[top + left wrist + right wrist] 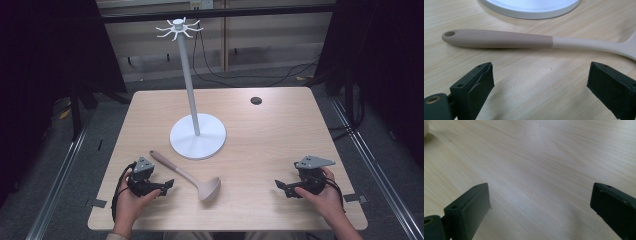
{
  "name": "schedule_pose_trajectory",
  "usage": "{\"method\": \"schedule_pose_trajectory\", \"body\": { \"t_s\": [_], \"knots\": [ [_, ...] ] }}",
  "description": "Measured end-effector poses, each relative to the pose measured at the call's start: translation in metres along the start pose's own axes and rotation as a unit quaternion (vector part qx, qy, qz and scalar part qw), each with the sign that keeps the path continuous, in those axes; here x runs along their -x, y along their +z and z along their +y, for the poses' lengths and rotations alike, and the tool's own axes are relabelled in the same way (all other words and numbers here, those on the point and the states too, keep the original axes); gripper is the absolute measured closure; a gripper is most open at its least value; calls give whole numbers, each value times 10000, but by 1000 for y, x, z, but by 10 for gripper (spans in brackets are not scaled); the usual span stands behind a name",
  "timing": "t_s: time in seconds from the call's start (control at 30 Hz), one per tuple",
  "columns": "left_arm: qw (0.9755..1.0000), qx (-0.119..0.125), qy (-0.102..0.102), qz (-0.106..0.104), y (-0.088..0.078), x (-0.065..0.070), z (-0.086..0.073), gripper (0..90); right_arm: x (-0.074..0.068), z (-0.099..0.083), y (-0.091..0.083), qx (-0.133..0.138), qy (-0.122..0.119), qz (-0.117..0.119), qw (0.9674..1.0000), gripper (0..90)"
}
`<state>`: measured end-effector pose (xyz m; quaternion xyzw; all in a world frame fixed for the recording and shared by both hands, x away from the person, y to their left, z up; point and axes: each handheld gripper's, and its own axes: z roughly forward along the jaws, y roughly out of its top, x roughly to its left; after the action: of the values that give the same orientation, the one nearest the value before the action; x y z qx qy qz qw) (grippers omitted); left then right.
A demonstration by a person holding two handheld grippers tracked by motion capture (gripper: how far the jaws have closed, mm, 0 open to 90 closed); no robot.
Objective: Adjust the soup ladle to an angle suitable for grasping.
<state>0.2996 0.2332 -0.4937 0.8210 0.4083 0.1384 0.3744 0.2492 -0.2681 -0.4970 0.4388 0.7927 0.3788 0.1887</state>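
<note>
Left tool gapes beside ladle, bowl empty.

- In your left gripper view the ladle runs off the right edge, so its bowl is cut away
- The white stand base is cropped by the top edge there; you see just a curved slice of its rim
- In your right gripper view a pale rounded thing at the top left corner is too cropped to identify
- From the high view, your forearms leave the bottom edge, and the small dark round spot on the table is too small to tell what it is
</note>
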Motion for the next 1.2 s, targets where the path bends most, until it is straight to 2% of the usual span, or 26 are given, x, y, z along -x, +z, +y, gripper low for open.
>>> {"method": "schedule_pose_trajectory", "body": {
  "t_s": [0.1,0.23,0.33,0.47,0.53,0.57,0.63,0.73,0.8,0.83,0.9,0.93,0.97,1.1,1.13,1.17,1.2],
  "knots": [
    [9998,-75,163,-84,1,4,2,78,0,1,0,10,9,-14,10000,22],
    [9994,-67,267,-211,1,9,4,116,1,3,0,63,43,-20,10000,22],
    [9991,-44,244,-341,0,13,6,138,1,4,1,88,63,-22,9999,23],
    [9977,-27,369,-572,-1,24,13,235,-1,6,2,93,74,2,9999,24],
    [9963,-63,453,-726,0,30,17,332,-1,6,3,125,42,18,9999,25],
    [9959,-74,427,-799,0,33,19,367,-1,7,3,125,49,17,9999,25],
    [9937,-110,532,-982,1,39,23,482,-1,6,3,124,57,17,9999,26],
    [9911,-132,541,-1210,4,46,27,595,0,5,1,123,125,-1,9998,27],
    [9883,-207,550,-1405,8,50,30,673,1,4,0,138,170,-12,9998,27],
    [9877,-238,572,-1432,10,53,31,705,1,4,0,149,152,-19,9998,27],
    [9858,-291,626,-1532,15,57,32,754,2,3,-2,169,181,-27,9997,28],
    [9862,-321,638,-1497,16,59,33,770,1,3,-3,172,228,-43,9996,28],
    [9855,-356,617,-1542,18,61,34,796,2,2,-4,176,218,-56,9996,28],
    [9815,-425,576,-1776,25,67,38,868,1,0,-8,200,211,-70,9996,28],
    [9805,-456,612,-1810,26,69,38,886,1,-2,-9,181,209,-71,9996,28],
    [9805,-456,612,-1810,26,69,38,898,1,-2,-10,183,231,-81,9995,28],
    [9788,-525,682,-1858,32,73,39,900,2,-3,-11,172,187,-92,9996,27]
  ]
}}
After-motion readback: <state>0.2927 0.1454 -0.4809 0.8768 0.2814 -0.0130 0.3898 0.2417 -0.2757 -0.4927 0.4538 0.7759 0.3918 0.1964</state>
